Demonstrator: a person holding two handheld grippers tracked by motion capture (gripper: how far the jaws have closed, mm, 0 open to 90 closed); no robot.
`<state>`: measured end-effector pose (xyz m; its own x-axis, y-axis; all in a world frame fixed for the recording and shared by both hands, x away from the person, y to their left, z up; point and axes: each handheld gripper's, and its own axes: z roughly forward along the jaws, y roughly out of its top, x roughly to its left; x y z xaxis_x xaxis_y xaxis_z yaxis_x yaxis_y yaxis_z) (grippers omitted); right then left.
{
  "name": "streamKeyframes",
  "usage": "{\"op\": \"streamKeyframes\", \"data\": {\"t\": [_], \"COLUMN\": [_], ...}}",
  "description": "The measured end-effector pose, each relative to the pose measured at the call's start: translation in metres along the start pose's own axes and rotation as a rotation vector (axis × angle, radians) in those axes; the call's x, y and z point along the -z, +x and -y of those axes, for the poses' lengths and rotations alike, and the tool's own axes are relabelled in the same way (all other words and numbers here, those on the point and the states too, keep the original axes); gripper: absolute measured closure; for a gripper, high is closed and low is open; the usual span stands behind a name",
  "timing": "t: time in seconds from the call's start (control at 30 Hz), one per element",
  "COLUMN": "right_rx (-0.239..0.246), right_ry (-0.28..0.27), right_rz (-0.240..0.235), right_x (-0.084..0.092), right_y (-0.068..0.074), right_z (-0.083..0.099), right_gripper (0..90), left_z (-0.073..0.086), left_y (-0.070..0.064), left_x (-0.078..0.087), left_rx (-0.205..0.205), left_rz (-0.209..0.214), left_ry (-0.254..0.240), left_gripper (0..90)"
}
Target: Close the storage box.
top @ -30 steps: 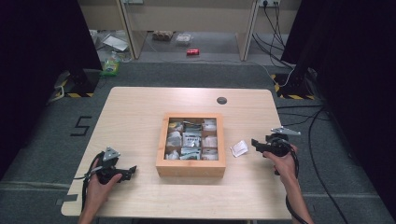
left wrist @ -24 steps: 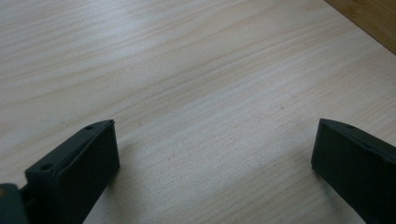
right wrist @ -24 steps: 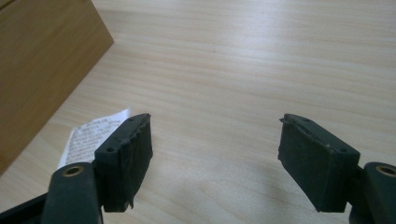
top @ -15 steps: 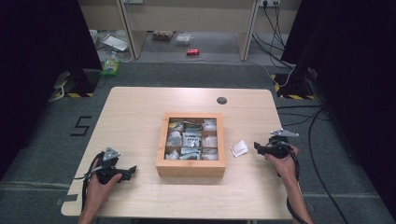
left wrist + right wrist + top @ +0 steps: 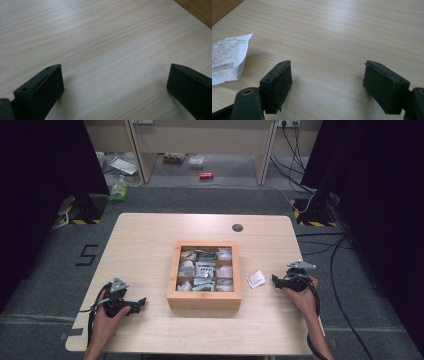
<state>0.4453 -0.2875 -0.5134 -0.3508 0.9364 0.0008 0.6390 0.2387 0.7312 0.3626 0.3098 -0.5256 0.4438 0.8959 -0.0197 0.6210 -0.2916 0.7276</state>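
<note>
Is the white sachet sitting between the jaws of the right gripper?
No, in the right gripper view the white sachet lies on the table off to the side, outside the right gripper, whose open jaws frame bare wood.

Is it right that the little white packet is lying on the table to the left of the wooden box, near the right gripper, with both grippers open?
Not quite. The white packet lies to the right of the wooden box, as the high view shows, between it and the right gripper. The rest holds: both the right and the left gripper are open.
</note>
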Motion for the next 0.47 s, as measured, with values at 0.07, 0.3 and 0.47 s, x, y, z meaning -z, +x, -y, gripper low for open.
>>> {"op": "streamKeyframes", "data": {"t": [0.07, 0.3, 0.47], "right_rx": [0.001, 0.000, 0.000], "right_ry": [0.001, 0.001, 0.002], "right_rz": [0.000, 0.000, 0.003], "right_x": [0.0000, -0.0001, -0.0002], "right_y": [-0.0001, -0.0001, -0.0001], "right_z": [0.0000, -0.0001, -0.0001], "right_gripper": [23.4, 23.1, 22.5], "left_z": [0.0000, 0.0000, 0.0000], "left_y": [0.0000, 0.0000, 0.0000], "left_x": [0.0000, 0.0000, 0.0000], "left_rx": [0.000, 0.000, 0.001], "left_rz": [0.000, 0.000, 0.000], "left_ry": [0.000, 0.000, 0.000], "left_gripper": [0.2, 0.2, 0.2]}}
